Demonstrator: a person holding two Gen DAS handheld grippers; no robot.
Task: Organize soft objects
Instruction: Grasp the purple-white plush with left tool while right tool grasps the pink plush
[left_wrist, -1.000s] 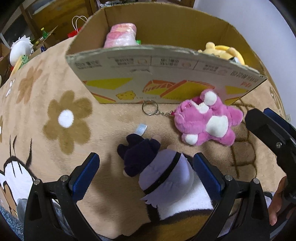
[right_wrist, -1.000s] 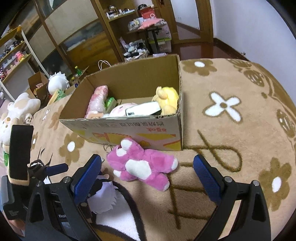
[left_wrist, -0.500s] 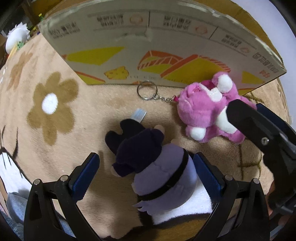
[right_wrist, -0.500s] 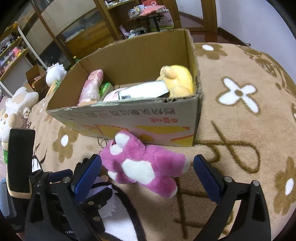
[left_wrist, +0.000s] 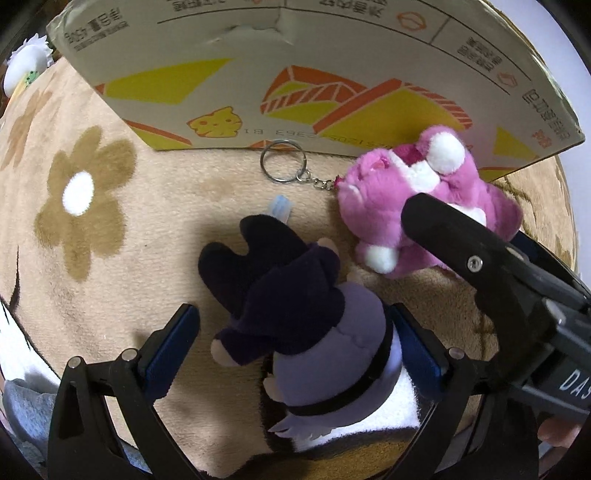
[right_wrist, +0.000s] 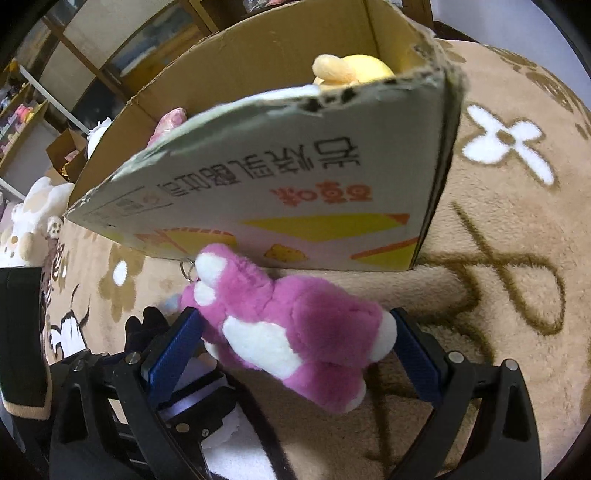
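Pink plush (left_wrist: 417, 206) partly hidden behind right tool (left_wrist: 491, 266).

Cardboard box (right_wrist: 295, 192) wall blocks passage just beyond pink plush (right_wrist: 291, 332).

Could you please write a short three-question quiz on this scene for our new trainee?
1. True or false: the pink plush bear lies inside the cardboard box.
2. Which toy sits between the left gripper fingers? A) purple-hatted plush doll B) yellow plush
3. Fill in: a metal ____ is chained to the bear.

Key: 1 false, it lies on the carpet outside; 2 A; 3 keyring.
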